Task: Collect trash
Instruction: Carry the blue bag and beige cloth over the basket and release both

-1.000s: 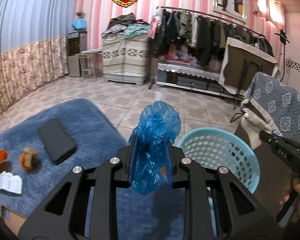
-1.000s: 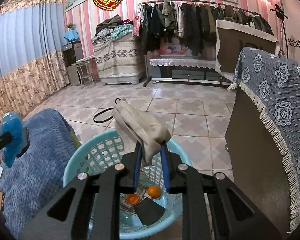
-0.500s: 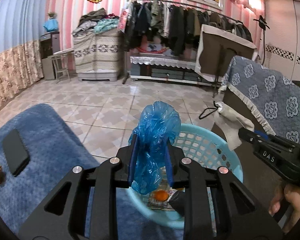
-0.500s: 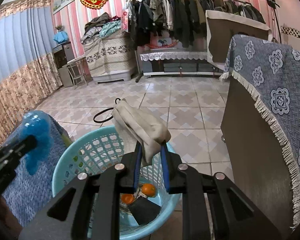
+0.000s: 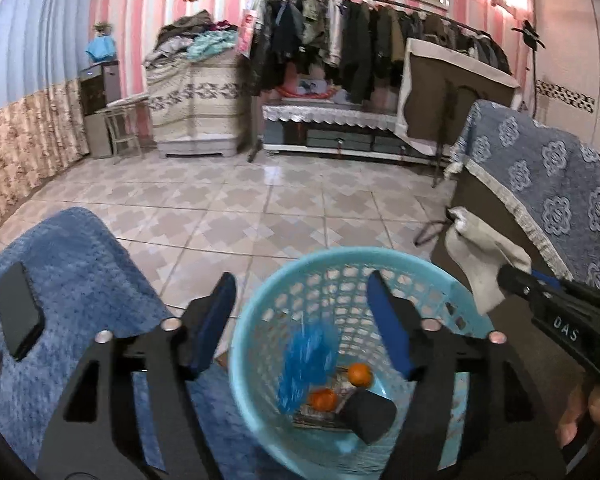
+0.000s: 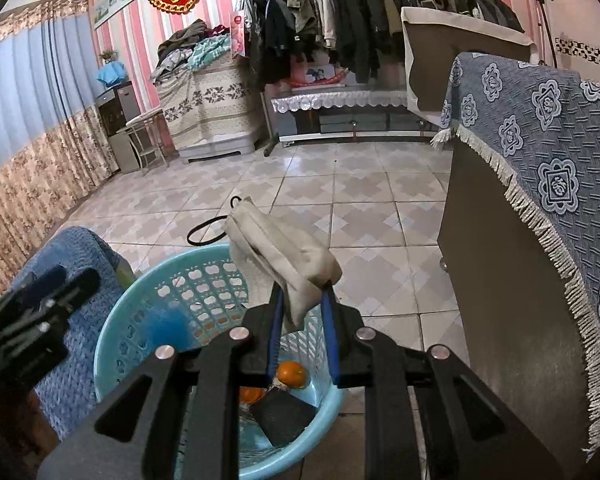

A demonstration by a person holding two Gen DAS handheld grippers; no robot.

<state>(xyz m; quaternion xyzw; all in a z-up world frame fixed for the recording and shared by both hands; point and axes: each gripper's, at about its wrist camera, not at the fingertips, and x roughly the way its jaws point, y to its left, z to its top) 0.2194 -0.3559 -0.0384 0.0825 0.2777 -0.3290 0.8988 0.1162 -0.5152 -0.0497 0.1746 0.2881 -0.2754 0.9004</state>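
Left wrist: my left gripper (image 5: 300,312) is spread wide above the basket (image 5: 260,320); blue bag (image 5: 306,364), blurred, sits inside it below the fingers, beside two oranges (image 5: 360,374). Right wrist: my right gripper (image 6: 302,312) pinches a beige cloth (image 6: 284,252) over the basket's rim (image 6: 112,340); bag (image 6: 168,326) inside, lower left.

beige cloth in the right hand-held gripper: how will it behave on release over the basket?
Likely floppy: the beige cloth folds and droops around the right hand-held gripper, keeping no shape. Probably light, since a pinch at one edge carries it. It hangs above the basket rim, so it may drape over the edge rather than drop in cleanly.
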